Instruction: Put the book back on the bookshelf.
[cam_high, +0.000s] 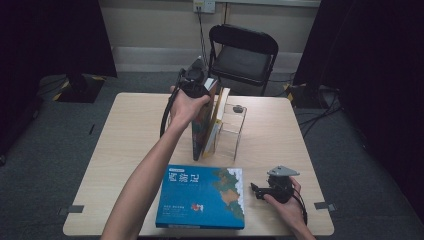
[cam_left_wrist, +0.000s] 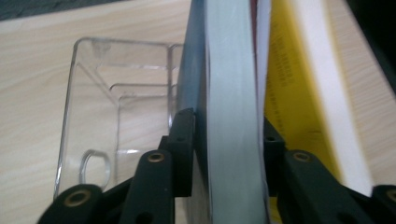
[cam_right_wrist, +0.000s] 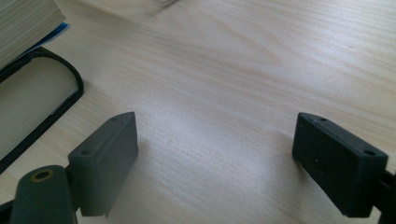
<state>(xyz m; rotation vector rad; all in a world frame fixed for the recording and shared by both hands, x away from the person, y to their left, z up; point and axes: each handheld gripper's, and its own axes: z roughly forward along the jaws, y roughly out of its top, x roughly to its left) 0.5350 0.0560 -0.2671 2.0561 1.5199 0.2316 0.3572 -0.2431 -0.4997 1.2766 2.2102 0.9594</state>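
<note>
Nearest the person, the right gripper (cam_high: 256, 190) rests on the table (cam_high: 135, 130) with jaws wide apart and nothing between them, just right of the flat blue book (cam_high: 201, 197). Farther off, the left gripper (cam_left_wrist: 224, 135) straddles the top edge of the upright dark-covered book (cam_left_wrist: 231, 93) (spine vertical, leaning at the clear acrylic stand (cam_left_wrist: 93, 107) beside a yellow book (cam_left_wrist: 292, 84)); whether its pads press on it I cannot tell.
</note>
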